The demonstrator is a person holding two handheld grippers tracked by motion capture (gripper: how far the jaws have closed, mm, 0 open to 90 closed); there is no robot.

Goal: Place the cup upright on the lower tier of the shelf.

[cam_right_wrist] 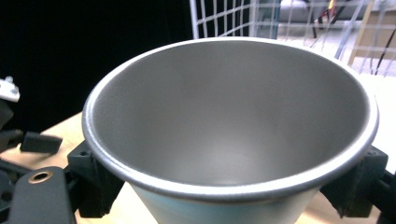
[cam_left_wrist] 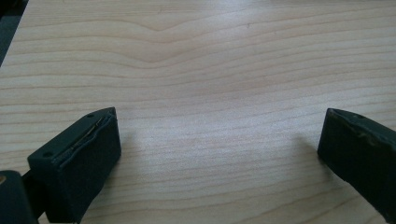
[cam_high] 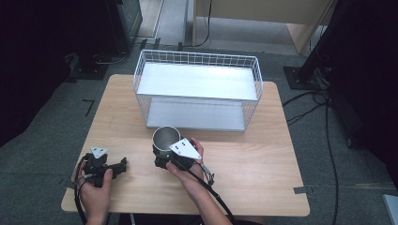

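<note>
A steel cup [cam_high: 165,137] stands upright near the middle of the wooden table [cam_high: 263,164], just in front of the wire rack. My right gripper [cam_high: 162,153] is shut on it from the near side. In the right gripper view the cup [cam_right_wrist: 229,116] is empty, and the gripper [cam_right_wrist: 226,186] has one black jaw pressed against each side of the cup below the rim. My left gripper [cam_high: 121,166] rests low at the table's near left corner, held in a hand. Its jaws stand wide apart over bare wood, so the left gripper [cam_left_wrist: 219,154] is open and empty.
A white wire rack [cam_high: 197,89] with two shelves stands at the back middle of the table, open toward me, both shelves bare. Cables trail from both grippers over the near edge. Dark stands and cables [cam_high: 324,122] lie on the floor to the right.
</note>
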